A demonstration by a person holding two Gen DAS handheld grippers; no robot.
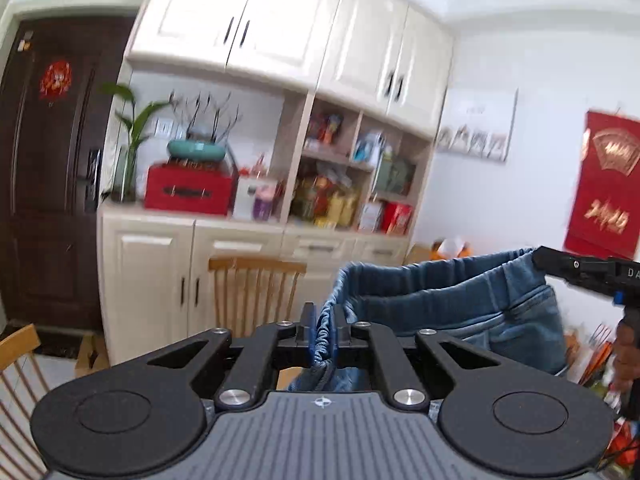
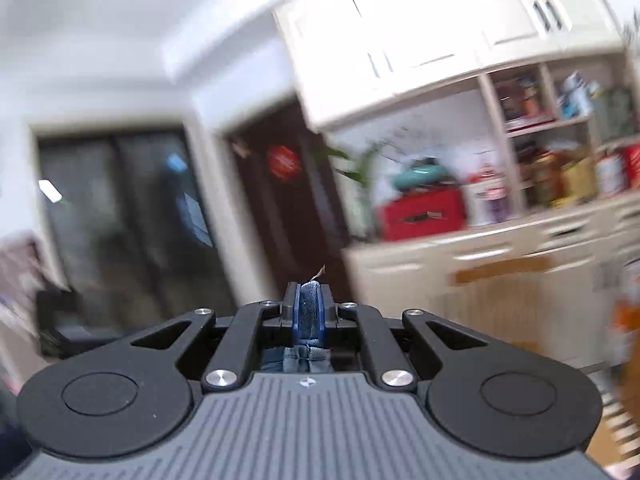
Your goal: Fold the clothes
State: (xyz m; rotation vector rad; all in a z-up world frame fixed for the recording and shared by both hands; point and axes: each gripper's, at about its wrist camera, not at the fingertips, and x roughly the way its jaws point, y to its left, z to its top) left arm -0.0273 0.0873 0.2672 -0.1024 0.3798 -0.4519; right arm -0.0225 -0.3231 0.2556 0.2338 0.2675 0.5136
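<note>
The jeans (image 1: pixel 460 312) were held aloft, waistband stretched between both grippers. The left gripper (image 1: pixel 324 330) was pointed slightly downward, fingers pinching gathered waistband. The right gripper (image 2: pixel 308 308) was likewise clamped on denim.

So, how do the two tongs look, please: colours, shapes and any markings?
Both the left tongs and right tongs have black linkage arms with silver rivets, round black discs, a ribbed grey body with a small round emblem, and blue pads inside narrow black fingers.
</note>
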